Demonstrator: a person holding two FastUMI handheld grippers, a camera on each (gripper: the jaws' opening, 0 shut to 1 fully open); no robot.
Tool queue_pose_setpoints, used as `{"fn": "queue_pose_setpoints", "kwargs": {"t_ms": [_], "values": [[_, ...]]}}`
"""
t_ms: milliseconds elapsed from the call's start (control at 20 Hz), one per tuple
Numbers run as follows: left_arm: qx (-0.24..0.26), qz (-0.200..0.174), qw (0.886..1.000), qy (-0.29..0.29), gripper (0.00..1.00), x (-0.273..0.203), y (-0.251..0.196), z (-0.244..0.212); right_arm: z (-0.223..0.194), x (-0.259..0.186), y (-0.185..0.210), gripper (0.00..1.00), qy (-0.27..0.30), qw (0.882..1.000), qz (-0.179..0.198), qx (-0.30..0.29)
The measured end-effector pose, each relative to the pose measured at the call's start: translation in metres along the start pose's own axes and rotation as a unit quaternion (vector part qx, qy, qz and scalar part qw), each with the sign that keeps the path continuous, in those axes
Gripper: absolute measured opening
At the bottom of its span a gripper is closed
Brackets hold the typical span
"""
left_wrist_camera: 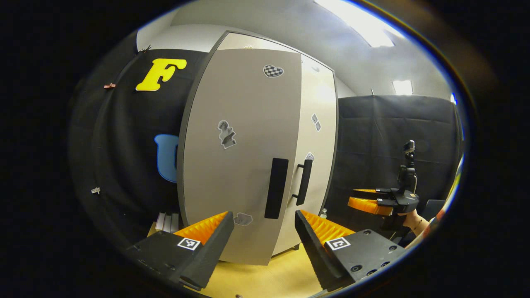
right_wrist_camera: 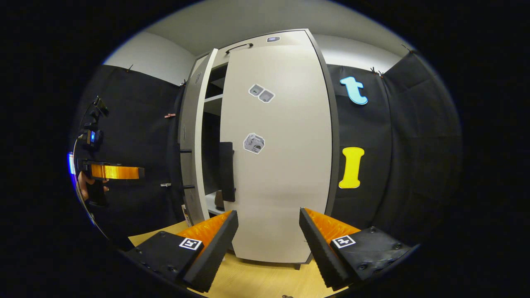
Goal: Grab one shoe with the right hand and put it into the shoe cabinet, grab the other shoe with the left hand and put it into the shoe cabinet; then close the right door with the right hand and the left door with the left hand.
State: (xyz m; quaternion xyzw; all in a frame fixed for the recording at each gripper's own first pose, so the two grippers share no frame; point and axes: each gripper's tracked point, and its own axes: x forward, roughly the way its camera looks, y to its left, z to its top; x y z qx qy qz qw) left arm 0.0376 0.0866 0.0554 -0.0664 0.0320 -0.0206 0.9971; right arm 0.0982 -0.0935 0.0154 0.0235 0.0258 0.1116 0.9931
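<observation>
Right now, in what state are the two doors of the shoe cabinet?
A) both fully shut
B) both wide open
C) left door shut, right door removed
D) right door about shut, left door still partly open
D: in the right gripper view the right door lies flat across the cabinet front, while the left door stands ajar, with shelves showing in the gap.

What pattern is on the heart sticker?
A black-and-white checkerboard on the heart sticker, clearest in the left gripper view.

shoe cabinet: smooth matt panel doors | floor: light wood grain | booth wall: matt black cloth
</observation>
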Motion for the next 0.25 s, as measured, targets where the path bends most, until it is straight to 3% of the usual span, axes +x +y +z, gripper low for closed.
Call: {"fn": "queue_pose_setpoints", "kwargs": {"t_ms": [250], "values": [[0.009, 0.018, 1.0, 0.0, 0.95, -0.002, 0.002, 0.004, -0.002, 0.017, 0.002, 0.98, 0.004, 1.0, 0.013, -0.008]]}}
